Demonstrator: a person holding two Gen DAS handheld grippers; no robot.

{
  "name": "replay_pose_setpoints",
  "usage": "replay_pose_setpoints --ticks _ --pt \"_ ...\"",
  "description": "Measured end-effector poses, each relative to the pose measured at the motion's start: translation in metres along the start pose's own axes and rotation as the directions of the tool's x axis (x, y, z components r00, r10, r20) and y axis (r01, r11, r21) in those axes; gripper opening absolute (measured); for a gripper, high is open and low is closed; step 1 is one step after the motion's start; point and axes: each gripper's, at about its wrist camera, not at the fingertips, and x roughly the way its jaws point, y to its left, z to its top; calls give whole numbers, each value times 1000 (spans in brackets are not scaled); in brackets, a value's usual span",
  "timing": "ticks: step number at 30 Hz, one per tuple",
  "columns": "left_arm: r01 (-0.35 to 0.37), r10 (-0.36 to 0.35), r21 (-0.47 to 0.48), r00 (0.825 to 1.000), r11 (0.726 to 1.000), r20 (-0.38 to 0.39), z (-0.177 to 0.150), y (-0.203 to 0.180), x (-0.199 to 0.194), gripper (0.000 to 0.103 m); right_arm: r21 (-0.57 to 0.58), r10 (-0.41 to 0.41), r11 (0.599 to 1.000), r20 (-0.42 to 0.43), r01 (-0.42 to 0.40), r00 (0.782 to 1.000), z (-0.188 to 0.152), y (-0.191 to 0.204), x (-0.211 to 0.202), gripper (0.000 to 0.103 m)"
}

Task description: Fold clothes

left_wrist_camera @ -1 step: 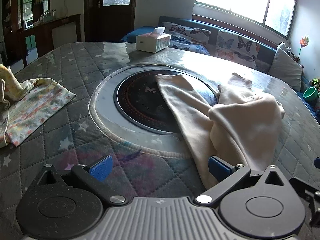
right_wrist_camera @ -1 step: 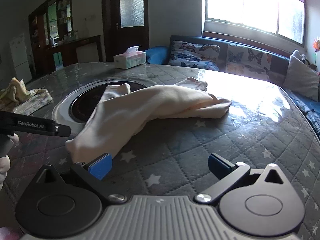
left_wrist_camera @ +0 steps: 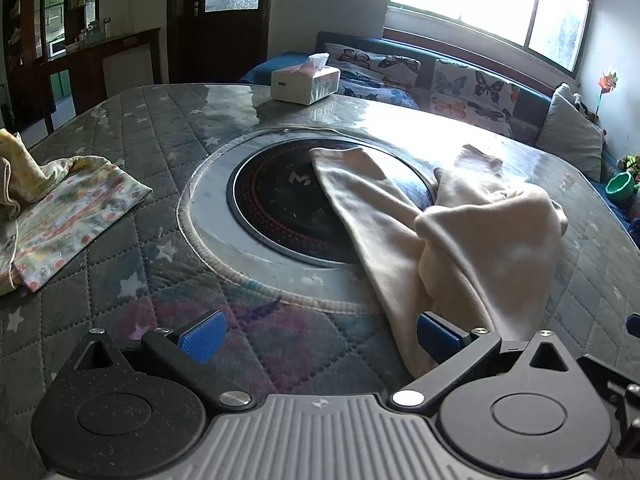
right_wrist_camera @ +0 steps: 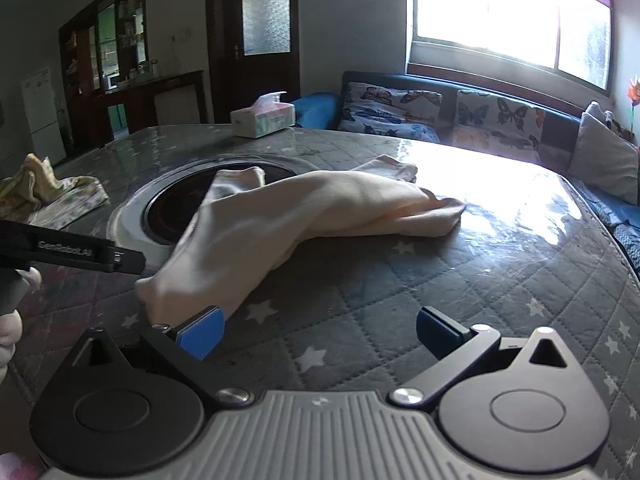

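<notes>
A cream garment [left_wrist_camera: 460,232] lies crumpled on the quilted table [left_wrist_camera: 120,128], partly over the round dark inset [left_wrist_camera: 280,208]. My left gripper [left_wrist_camera: 320,334] hovers open at the near edge; its right blue pad [left_wrist_camera: 434,336] sits beside the garment's near end, and nothing is between the fingers. In the right wrist view the same garment [right_wrist_camera: 288,216] stretches from the inset toward me. My right gripper [right_wrist_camera: 320,332] is open, its left pad [right_wrist_camera: 202,330] just by the garment's near corner. The left gripper's black body [right_wrist_camera: 72,254] shows at the left, held by a hand [right_wrist_camera: 12,312].
A floral cloth [left_wrist_camera: 72,216] lies bunched at the table's left edge. A tissue box [left_wrist_camera: 306,84] stands at the far side. Beyond the table is a sofa with butterfly cushions [left_wrist_camera: 460,84] under a bright window. Bare quilted surface [right_wrist_camera: 460,280] lies right of the garment.
</notes>
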Motion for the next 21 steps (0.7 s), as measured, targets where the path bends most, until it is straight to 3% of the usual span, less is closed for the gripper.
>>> replay_pose_setpoints --ticks 7,13,21 --pt "-14 14 -9 1000 1000 -2 -7 -1 -12 103 -56 -26 998 -6 26 1000 -3 20 0 103" --pt "-15 14 -18 999 1000 -49 -12 -3 -14 103 0 11 1000 -30 -11 999 -9 18 -4 103" --pt "-5 6 13 997 1000 -73 -20 -13 -18 103 16 3 1000 -38 -2 999 -8 19 -3 103"
